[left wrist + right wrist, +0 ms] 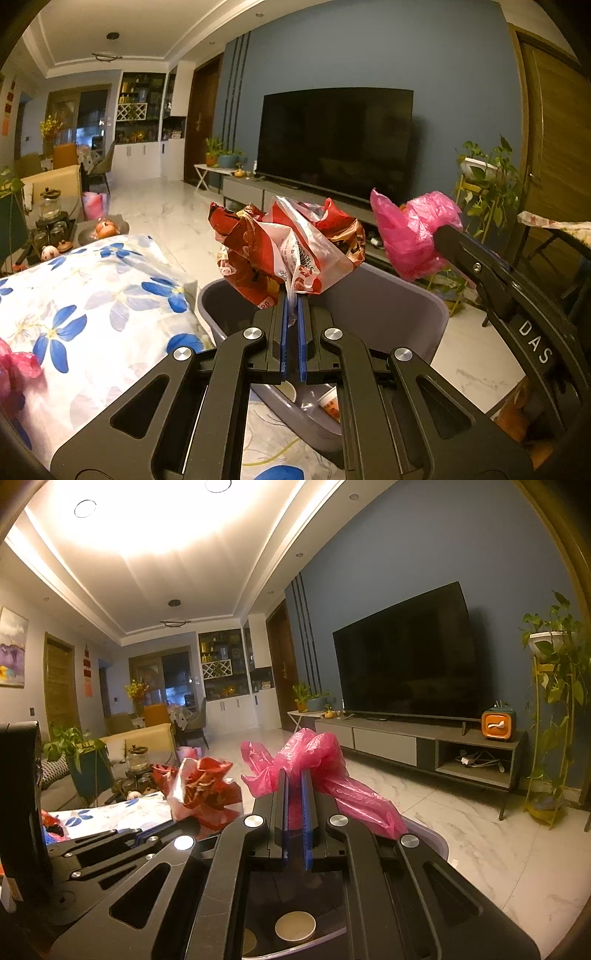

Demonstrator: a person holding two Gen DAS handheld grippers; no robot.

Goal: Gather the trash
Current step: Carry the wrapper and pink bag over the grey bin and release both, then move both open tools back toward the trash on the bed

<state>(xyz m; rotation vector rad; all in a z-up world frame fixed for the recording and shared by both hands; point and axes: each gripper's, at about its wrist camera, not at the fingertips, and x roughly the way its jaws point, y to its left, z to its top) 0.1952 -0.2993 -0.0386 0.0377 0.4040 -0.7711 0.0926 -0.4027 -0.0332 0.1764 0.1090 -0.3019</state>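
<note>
Left gripper [292,295]: jaws pinching a crumpled red-and-white printed plastic snack bag [284,247], held above the open grey plastic bin [399,314]. Right gripper [294,775]: jaws clamped on a crumpled pink thin plastic bag [317,753], also over the bin, its rim just right of the jaws [428,834]. Both bundles sit side by side, near but apart. Bin interior holds a paper cup [330,402] and a round light lid [295,926]. White cloth with blue flower print [92,295] covers the tabletop left of the bin.
</note>
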